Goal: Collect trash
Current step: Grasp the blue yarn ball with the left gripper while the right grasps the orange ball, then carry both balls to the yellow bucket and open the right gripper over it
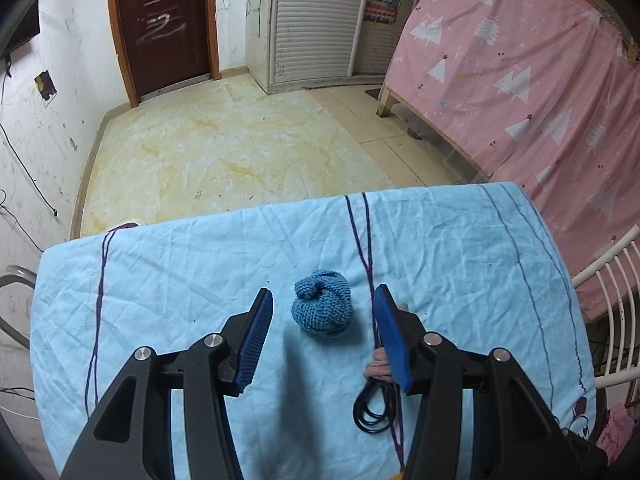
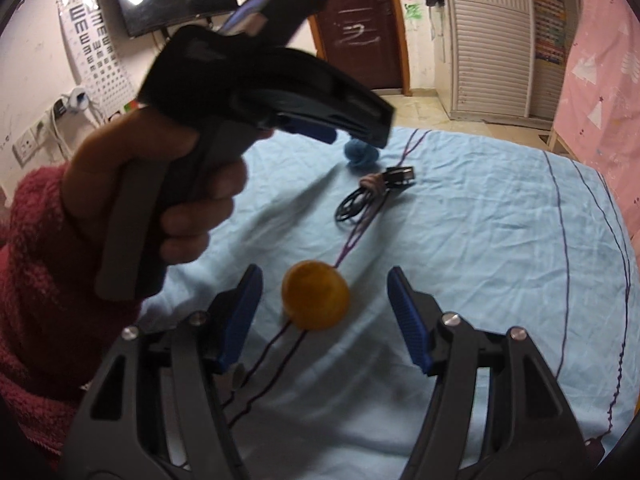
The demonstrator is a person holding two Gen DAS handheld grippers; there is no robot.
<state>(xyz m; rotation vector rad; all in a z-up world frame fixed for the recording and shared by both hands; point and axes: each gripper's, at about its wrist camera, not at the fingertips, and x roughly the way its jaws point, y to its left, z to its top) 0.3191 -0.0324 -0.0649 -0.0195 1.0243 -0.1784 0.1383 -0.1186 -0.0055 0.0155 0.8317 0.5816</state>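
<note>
A blue knitted ball (image 1: 322, 306) lies on the light blue cloth (image 1: 180, 280) of the table. My left gripper (image 1: 323, 292) hovers over it, open, one blue pad on each side and neither touching it. In the right wrist view the same blue ball (image 2: 362, 154) shows at the far side, partly behind the left gripper, which a hand (image 2: 192, 200) in a red fleecy sleeve carries. An orange round thing (image 2: 315, 295) lies nearer, just beyond the open right gripper (image 2: 324, 271), whose pads stand well apart and clear of it.
A coiled black cable (image 2: 360, 200) with a pink tie (image 1: 378, 364) lies between the ball and the orange thing. The table's far edge (image 1: 280, 204) drops to a tiled floor. A white chair (image 1: 612, 280) and a pink-covered bed (image 1: 540, 80) stand to the right.
</note>
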